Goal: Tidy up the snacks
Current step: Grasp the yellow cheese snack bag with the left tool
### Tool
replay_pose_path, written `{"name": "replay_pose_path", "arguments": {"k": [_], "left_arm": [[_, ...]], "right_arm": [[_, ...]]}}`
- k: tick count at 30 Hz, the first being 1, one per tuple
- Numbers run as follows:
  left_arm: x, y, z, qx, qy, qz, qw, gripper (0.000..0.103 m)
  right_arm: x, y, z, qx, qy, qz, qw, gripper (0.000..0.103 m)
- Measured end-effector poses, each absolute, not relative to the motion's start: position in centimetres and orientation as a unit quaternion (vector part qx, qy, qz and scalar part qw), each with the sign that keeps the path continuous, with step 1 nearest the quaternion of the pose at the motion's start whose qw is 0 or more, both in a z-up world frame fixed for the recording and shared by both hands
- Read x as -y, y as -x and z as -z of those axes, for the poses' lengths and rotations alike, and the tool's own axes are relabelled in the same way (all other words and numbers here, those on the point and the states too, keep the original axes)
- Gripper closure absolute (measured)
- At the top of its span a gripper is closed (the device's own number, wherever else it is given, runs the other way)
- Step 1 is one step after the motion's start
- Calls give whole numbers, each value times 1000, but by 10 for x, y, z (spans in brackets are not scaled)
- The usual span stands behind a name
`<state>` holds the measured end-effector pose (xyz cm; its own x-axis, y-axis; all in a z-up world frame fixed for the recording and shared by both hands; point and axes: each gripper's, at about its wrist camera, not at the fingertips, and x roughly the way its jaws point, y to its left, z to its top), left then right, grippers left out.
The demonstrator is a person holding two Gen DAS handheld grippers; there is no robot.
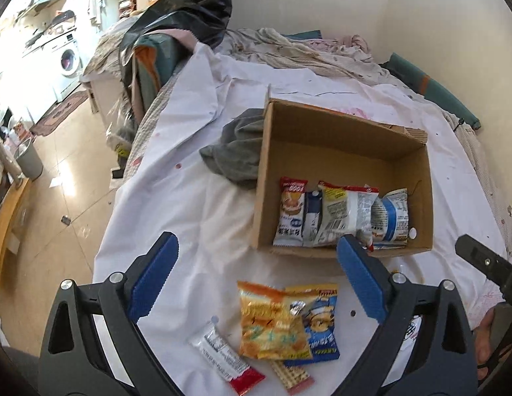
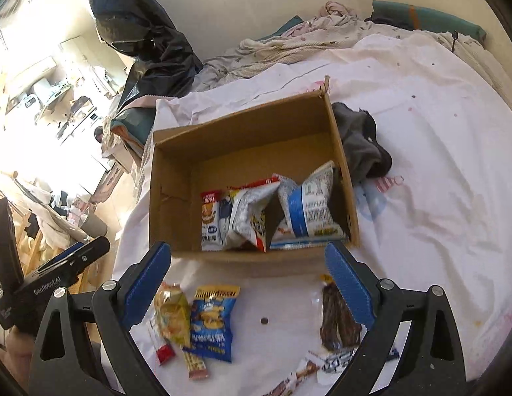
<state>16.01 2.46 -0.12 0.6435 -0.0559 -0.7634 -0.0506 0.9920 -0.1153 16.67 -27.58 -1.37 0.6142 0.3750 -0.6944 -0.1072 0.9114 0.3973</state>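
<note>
A cardboard box (image 1: 341, 138) sits open on a bed covered with a white sheet (image 1: 189, 204). Along the box's near wall stand a few snack packets: a white one with a red top (image 1: 290, 211), a grey-white crumpled bag (image 1: 341, 214), and a white bag with a blue band (image 1: 389, 217). The far half of the box floor is bare. A grey cloth (image 1: 236, 155) lies bunched against one outer side of the box.

Both grippers hang over the sheet just short of the box, tilted down toward it. The left gripper (image 1: 256, 274) has its blue pads spread wide with nothing between them. On the sheet below it lie an orange bag (image 1: 272, 323) overlapping a blue bag (image 1: 322, 330), a white-and-red bar (image 1: 226, 356) beside them, and a wafer pack (image 1: 290, 376) poking out from under the orange bag.

The right gripper (image 2: 252, 280) is spread just as wide and holds nothing. Under it lies a clear pack of dark strips (image 2: 338, 320), close to the right pad, and more wrappers (image 2: 322, 363) lie at the near edge, partly hidden.

Past the bed's foot a black plastic bag (image 1: 189, 10) rises, with rumpled bedding (image 1: 305, 49) along the wall.
</note>
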Motion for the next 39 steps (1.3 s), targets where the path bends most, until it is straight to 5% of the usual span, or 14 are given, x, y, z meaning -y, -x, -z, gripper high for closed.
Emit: {"name": "replay_pose_path", "arguments": {"k": [22,35,37,39], "left_arm": [[-67,-139,38,-494,144,-61,855,7],[-1,-173,138,-638,114,21,762,8],[0,-175,144,-643,116,15,757,11],[-4,-173,141,-636,134,10,760,33]], "right_arm": [[294,-138,46,-474,-208,-115,848,6],[307,-153,63,-498,-242,-100,827,6],[310,-154,65,-498,-243,-94,827,6],[314,-154,67,-500,-249,-90,825,6]]}}
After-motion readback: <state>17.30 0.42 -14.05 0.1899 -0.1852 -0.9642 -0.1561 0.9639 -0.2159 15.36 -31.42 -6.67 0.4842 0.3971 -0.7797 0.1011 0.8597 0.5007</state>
